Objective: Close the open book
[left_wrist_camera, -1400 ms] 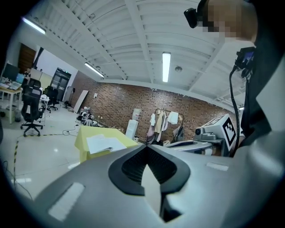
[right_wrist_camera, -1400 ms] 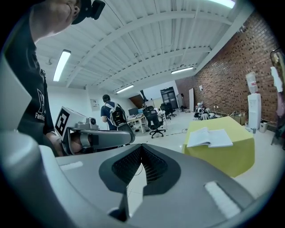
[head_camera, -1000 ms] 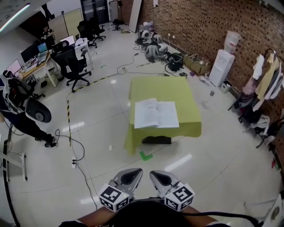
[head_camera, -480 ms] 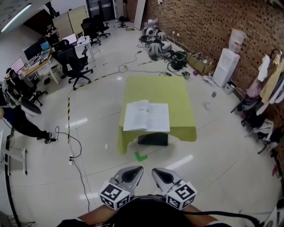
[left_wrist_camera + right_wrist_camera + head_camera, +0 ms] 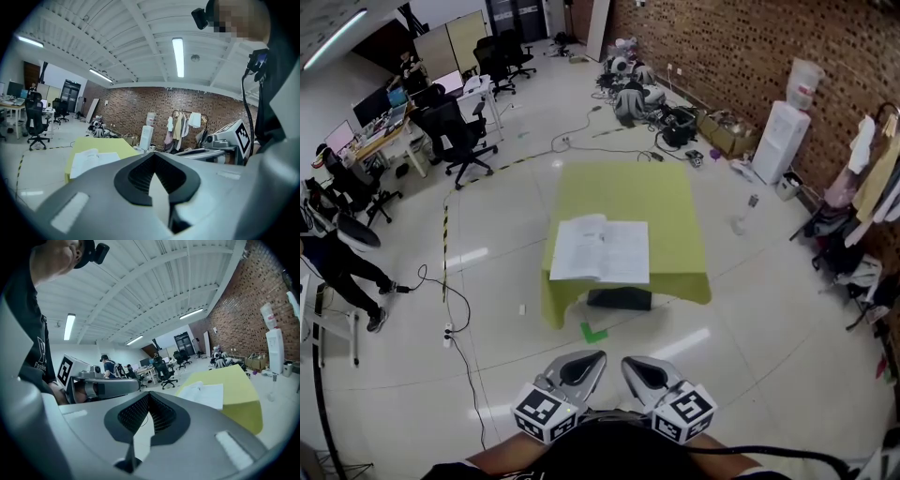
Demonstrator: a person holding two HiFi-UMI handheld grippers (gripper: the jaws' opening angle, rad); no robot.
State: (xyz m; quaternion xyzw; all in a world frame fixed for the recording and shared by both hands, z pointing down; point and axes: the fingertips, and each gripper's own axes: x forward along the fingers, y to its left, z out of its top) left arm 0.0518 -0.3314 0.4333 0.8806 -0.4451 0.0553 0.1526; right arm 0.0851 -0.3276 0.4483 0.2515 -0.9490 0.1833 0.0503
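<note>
- Grey plastic left gripper (image 5: 581, 367) sits at 6 o'clock in the head view, with its marker cube close to the person's body. Its own view shows the two jaw tips pressed together with nothing between them.
- A matching grey plastic right gripper (image 5: 639, 371) is just beside it, at its 3 o'clock. Its jaws are likewise pinched closed and empty, and both grippers point toward 12 o'clock.
- A small green tape mark (image 5: 593, 332) lies on the glossy pale floor (image 5: 741, 375) at 12 o'clock from the grippers, between them and the table.
- A thin black cable (image 5: 461, 330) trails over the floor at about 10 o'clock.
- A flat black object (image 5: 619, 299) rests on the floor under the table's near edge.
- The white open book (image 5: 600, 249) lies flat with its pages up on the near left part of the yellow-green cloth-covered table (image 5: 652, 202). It is at 12 o'clock from both grippers and well apart from them, and its near edge comes close to the table's near edge.
- A person in dark clothes (image 5: 333, 258) stands at 9 o'clock, by the left edge of the head view.
- Black office chairs (image 5: 455, 136) stand by desks at 10 o'clock from the table.
- A white water dispenser (image 5: 781, 141) stands at the table's 2 o'clock, against the red brick wall (image 5: 741, 56).
- Pale garments on a clothes rack (image 5: 877, 159) hang at 3 o'clock.
</note>
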